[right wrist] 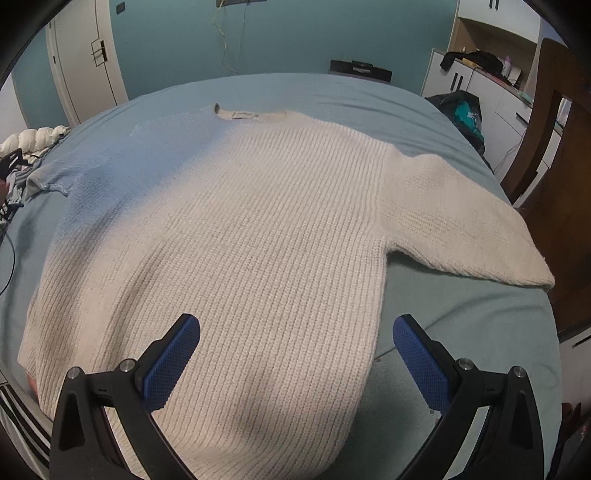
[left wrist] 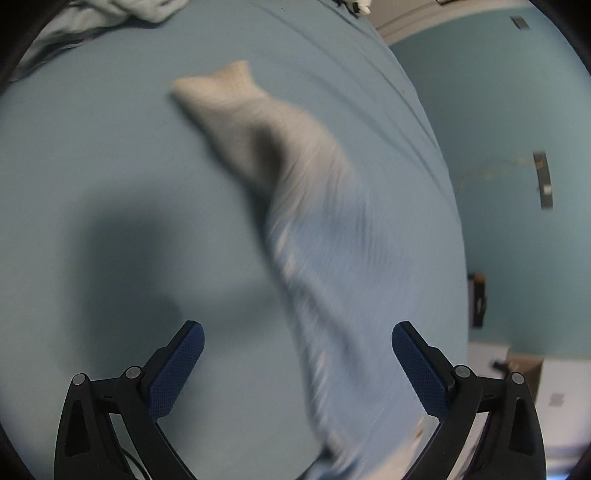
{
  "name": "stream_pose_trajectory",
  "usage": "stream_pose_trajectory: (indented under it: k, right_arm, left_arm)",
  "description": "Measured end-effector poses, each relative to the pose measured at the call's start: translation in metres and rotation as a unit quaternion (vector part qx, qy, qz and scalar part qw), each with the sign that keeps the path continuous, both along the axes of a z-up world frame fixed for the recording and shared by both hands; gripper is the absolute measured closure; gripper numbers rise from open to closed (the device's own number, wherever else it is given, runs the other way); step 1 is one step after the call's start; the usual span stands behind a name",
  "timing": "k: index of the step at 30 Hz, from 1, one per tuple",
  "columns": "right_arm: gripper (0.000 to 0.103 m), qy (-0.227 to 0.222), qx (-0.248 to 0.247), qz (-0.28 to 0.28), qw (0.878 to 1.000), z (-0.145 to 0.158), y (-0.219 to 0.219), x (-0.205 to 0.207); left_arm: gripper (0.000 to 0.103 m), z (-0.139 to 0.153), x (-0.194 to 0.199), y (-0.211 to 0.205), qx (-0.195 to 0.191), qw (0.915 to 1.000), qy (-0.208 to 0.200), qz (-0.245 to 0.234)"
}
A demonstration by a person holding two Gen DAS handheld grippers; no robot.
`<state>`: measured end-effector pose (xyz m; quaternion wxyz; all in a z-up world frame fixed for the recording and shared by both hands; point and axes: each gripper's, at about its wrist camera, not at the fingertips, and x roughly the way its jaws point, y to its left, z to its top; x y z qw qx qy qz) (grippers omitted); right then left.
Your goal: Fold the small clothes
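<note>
A cream ribbed knit sweater (right wrist: pixel 251 229) lies flat, front down or up I cannot tell, on a light blue bed sheet (right wrist: pixel 480 325). Its collar (right wrist: pixel 247 115) is at the far side, and one sleeve (right wrist: pixel 465 218) stretches out to the right. My right gripper (right wrist: pixel 295 354) is open and empty, hovering over the sweater's near hem. In the left wrist view a sweater sleeve (left wrist: pixel 295 177) lies across the sheet (left wrist: pixel 110 147), blurred by motion. My left gripper (left wrist: pixel 297 362) is open and empty just above the sleeve's near part.
A bundle of other clothes (left wrist: pixel 122 11) lies at the sheet's far left edge. A white puffy item (right wrist: pixel 29 138) and striped fabric (right wrist: pixel 22 417) sit left. A dark bag (right wrist: pixel 461 107), white cabinets (right wrist: pixel 480 85) and a wooden chair (right wrist: pixel 554 147) stand right.
</note>
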<state>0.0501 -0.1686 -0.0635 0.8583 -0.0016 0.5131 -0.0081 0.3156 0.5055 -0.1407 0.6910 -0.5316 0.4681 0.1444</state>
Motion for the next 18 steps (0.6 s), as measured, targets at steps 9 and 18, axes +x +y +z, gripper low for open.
stream_pose_trajectory:
  k: [9,18]
  right_arm:
    - [0.001,0.017,0.001,-0.01,1.0,-0.008,0.002,0.011]
    - [0.001,0.001,0.031,-0.037,0.999,-0.005,-0.012,0.011]
  left_arm:
    - [0.059,-0.035,0.071,-0.014,0.047,0.9968,0.04,0.051]
    - [0.093,0.04,0.066,-0.088,0.189,0.9819,0.006,0.012]
